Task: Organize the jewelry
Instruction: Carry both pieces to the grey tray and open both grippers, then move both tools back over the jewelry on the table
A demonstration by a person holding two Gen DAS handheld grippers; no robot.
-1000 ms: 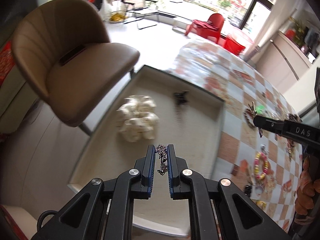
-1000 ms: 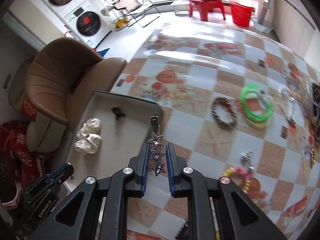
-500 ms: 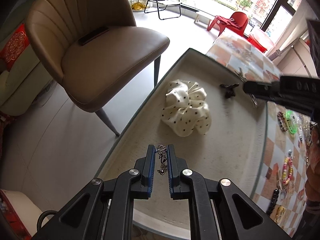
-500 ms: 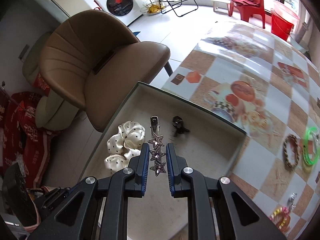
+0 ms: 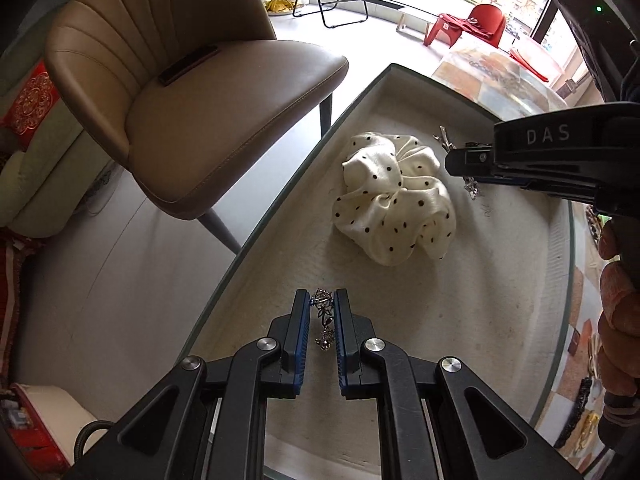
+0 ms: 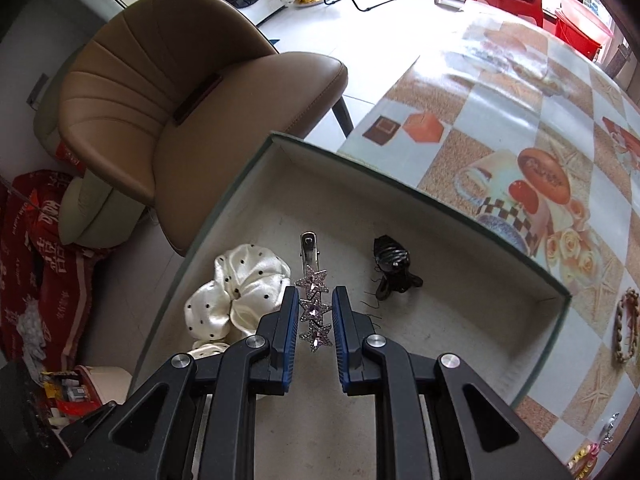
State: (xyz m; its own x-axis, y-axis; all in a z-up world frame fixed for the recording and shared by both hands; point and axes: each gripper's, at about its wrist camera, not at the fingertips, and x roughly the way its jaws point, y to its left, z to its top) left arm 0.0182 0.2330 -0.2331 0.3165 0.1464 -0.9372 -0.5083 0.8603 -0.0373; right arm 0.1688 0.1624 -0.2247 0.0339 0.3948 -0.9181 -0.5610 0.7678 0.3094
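Observation:
My left gripper (image 5: pixel 322 303) is shut on a small silver filigree earring (image 5: pixel 323 316) and holds it over the near part of the beige tray (image 5: pixel 460 312). My right gripper (image 6: pixel 316 305) is shut on a star hair clip (image 6: pixel 315 304) with three rhinestone stars, above the tray's floor (image 6: pixel 460 312). In the left wrist view the right gripper (image 5: pixel 454 162) reaches in from the right beside the cream polka-dot scrunchie (image 5: pixel 394 200). The scrunchie (image 6: pixel 236 296) and a black claw clip (image 6: pixel 394 268) lie in the tray.
A brown leather chair (image 5: pixel 192 92) stands close to the tray's left edge. The patterned tablecloth (image 6: pixel 520 112) lies right of the tray, with a braided bracelet (image 6: pixel 626 326) and other jewelry at the right edge. A red cloth (image 6: pixel 36 248) lies on the floor.
Both grippers have moved from over the table to over the tray and come lower, each still holding its piece. The right gripper has come in beside the scrunchie.

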